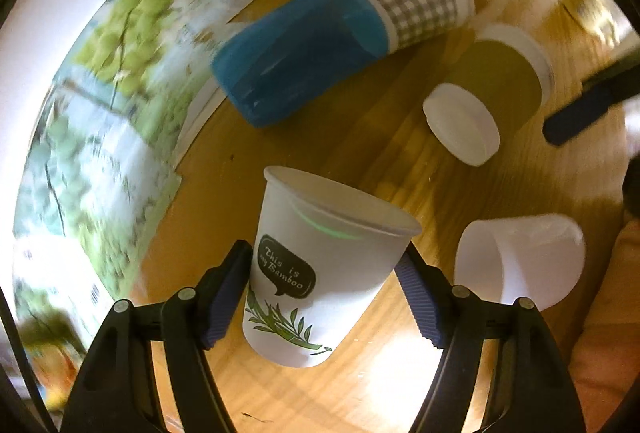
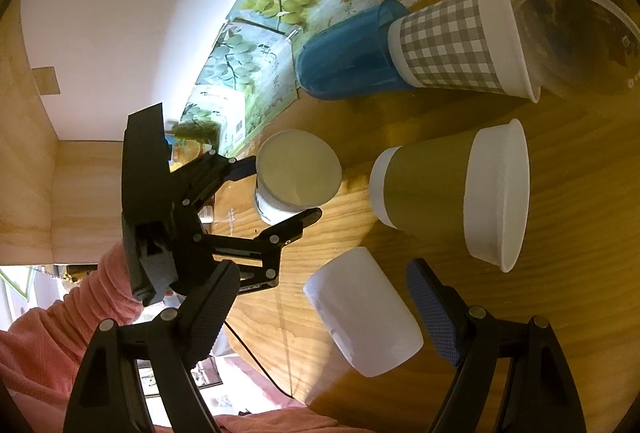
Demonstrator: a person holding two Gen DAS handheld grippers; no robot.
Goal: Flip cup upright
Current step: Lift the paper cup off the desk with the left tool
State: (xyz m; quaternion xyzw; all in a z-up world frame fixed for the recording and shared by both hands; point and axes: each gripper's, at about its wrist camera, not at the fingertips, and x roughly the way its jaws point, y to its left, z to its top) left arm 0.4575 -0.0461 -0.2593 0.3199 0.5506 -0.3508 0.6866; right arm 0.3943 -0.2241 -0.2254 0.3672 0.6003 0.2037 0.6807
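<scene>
My left wrist cam sits close behind the bamboo cup, facing tabletop; right cam looks down from farther; both share olive cup.

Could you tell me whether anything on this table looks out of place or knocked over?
Yes: several cups lie on their sides. The checked cup is nested in the blue tumbler, with the olive cup and plain white cup nearby. The bamboo cup sits between the left gripper's jaws.

Left gripper has its pads clamped on the white bamboo-print cup, mouth up and tilted. On the wooden table lie a frosted cup, an olive cup, and a blue tumbler.
</scene>
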